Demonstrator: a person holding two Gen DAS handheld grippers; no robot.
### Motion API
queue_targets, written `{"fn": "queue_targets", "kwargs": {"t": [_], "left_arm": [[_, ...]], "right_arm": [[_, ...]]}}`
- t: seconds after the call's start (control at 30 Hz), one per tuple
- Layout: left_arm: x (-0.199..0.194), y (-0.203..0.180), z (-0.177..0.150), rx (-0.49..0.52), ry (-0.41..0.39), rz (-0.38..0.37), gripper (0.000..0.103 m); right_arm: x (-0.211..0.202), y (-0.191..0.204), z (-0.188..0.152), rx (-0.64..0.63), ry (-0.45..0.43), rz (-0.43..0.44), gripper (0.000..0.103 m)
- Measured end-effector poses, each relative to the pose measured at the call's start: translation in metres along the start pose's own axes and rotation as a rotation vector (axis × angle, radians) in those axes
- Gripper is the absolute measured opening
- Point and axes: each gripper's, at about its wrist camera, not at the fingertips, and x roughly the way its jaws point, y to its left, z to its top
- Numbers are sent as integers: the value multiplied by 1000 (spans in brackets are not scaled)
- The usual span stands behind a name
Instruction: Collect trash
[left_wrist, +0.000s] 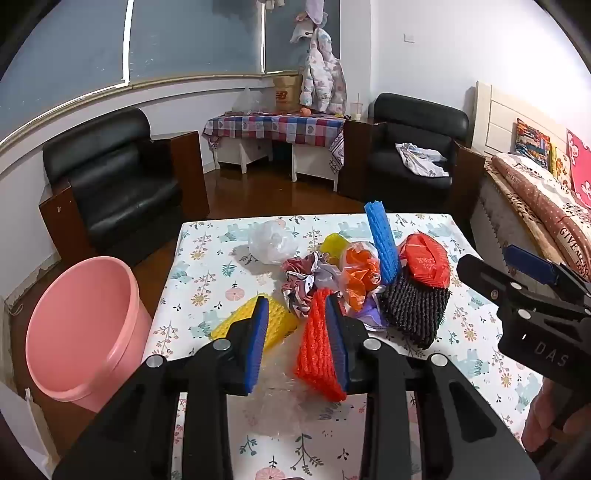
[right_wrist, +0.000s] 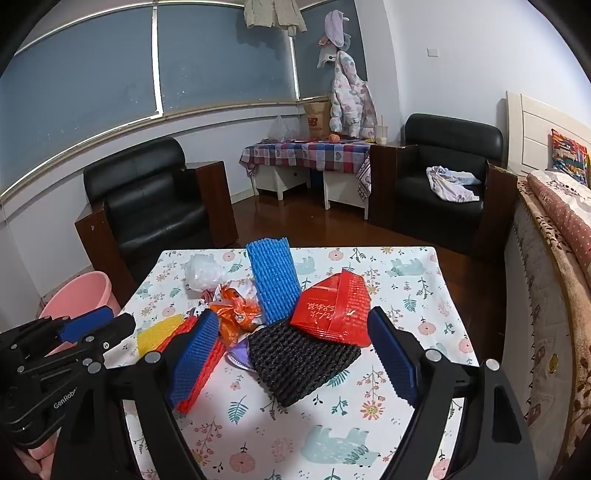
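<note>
A pile of trash lies on the floral table (left_wrist: 207, 266). My left gripper (left_wrist: 297, 314) is open above the table; the red foam net (left_wrist: 317, 347) lies against its right finger and the yellow foam net (left_wrist: 255, 321) behind its left finger. My right gripper (right_wrist: 291, 339) is open wide over the black foam net (right_wrist: 299, 362), with the red plastic bag (right_wrist: 332, 314) just beyond. A blue foam net (right_wrist: 275, 280), an orange bag (right_wrist: 236, 317) and a clear bag (right_wrist: 203, 273) lie further back. The pink bucket (left_wrist: 81, 328) stands on the floor left of the table.
Two black armchairs (left_wrist: 114, 181) (left_wrist: 413, 147) stand beyond the table. A checked side table (left_wrist: 277, 129) is at the far wall. A bed (left_wrist: 535, 192) runs along the right side. Crumpled patterned paper (left_wrist: 299, 284) and clear film (left_wrist: 280, 391) lie in the pile.
</note>
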Motion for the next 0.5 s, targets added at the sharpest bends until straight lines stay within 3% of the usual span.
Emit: {"fn": "queue_targets", "kwargs": {"t": [0.5], "left_arm": [[0, 0, 0, 0, -1, -3, 32]], "right_arm": [[-1, 1, 0, -2, -7, -2, 82]]}}
